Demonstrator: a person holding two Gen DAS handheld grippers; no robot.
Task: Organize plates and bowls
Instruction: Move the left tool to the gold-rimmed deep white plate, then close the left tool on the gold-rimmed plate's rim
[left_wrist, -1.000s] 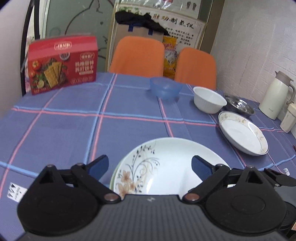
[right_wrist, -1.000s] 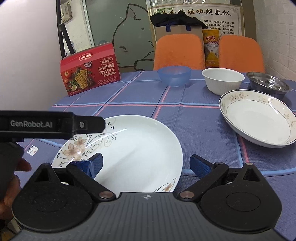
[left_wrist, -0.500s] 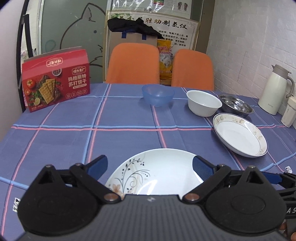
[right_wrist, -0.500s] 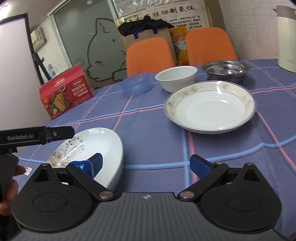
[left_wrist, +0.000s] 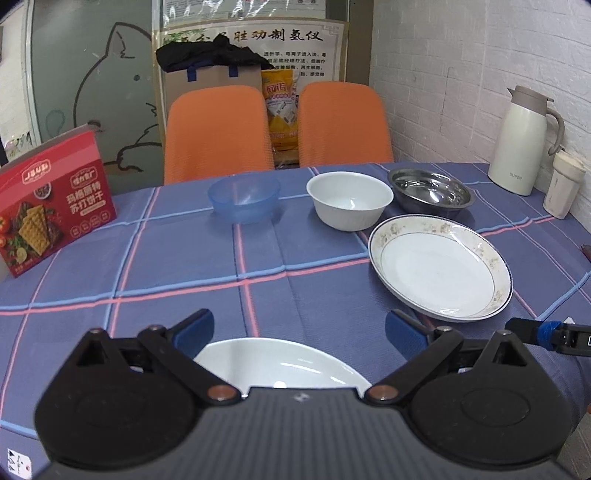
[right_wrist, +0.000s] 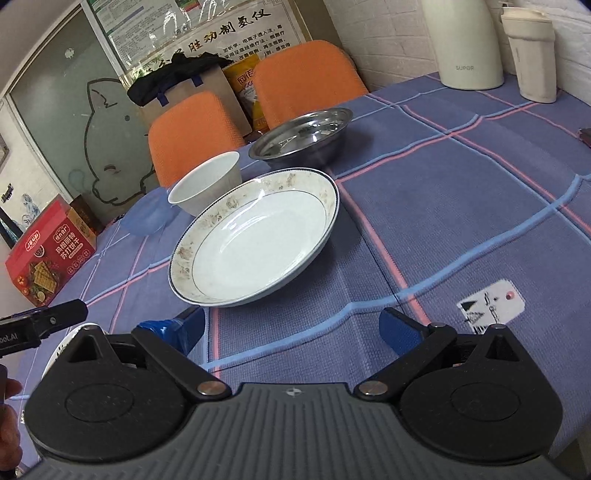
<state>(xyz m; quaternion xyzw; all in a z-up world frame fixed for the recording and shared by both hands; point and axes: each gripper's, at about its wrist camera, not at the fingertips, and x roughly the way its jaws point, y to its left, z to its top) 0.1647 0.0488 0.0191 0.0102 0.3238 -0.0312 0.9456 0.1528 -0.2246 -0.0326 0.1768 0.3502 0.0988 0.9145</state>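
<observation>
Here both grippers hang spread and empty: the left gripper (left_wrist: 299, 328) over the near floral plate (left_wrist: 280, 369), the right gripper (right_wrist: 291, 328) facing the gold-rimmed plate (right_wrist: 255, 240) (bowls sit behind it).

white plate (left_wrist: 280, 363) | near half hidden (gripper body) | pattern unseen

Both wrist views look low across the table (left_wrist: 303, 258), sharing the rimmed plate (left_wrist: 439, 269).

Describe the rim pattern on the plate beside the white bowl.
The plate has a faded brownish floral band edged by a thin dark blue line, clearest in the right wrist view.
</observation>
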